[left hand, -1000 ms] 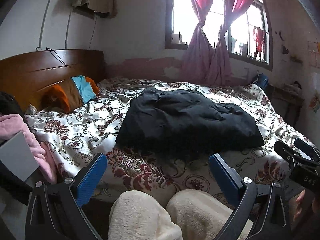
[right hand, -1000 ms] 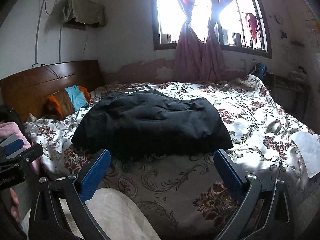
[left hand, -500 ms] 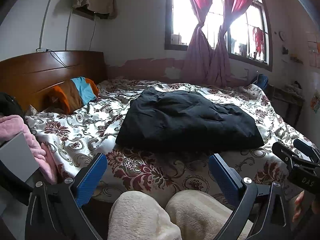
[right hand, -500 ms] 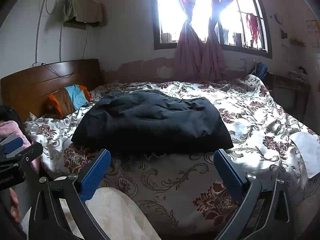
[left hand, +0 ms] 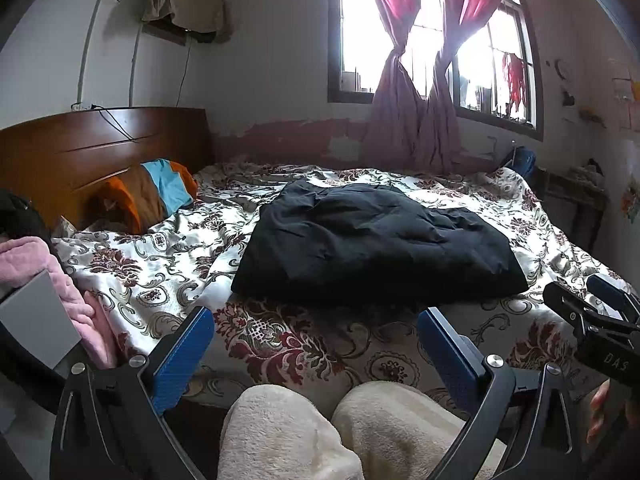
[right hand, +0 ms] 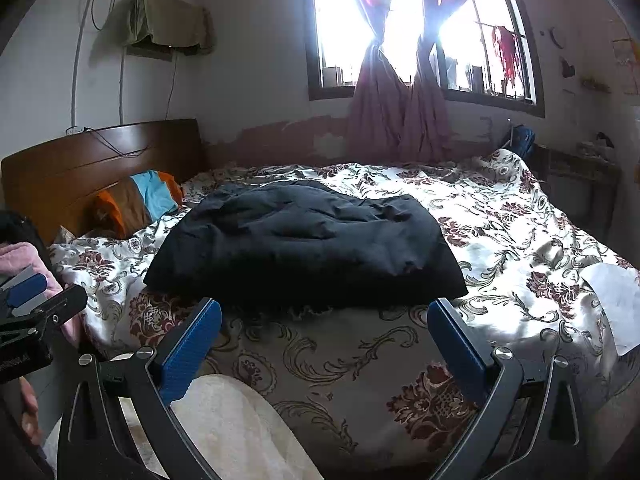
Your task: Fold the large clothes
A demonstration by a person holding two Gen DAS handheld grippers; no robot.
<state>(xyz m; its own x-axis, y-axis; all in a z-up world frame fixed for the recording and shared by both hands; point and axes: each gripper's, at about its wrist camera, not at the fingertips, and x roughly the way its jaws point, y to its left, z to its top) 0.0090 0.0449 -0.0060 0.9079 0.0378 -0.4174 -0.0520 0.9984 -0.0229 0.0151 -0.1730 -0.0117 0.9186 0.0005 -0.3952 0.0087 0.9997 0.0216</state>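
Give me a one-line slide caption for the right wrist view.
Open right gripper hangs short of a black garment lying in a rough rectangle on the floral bedspread.

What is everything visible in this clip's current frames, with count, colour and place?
black garment: one, black, lying in a squarish heap mid-bed
floral bedspread: one, cream with maroon flowers, covering the bed
headboard: one, brown wood, left end of the bed
striped pillow: one, orange, brown and blue, against the headboard
pink cloth: one, pink, left edge
white sheet: one, white, right edge of the bedspread
curtains: two, pink, tied at the window
fleece-clad knees: two, cream, bottom centre
left tool: one, blue pads, open, empty
right tool: one, blue pads, open, empty
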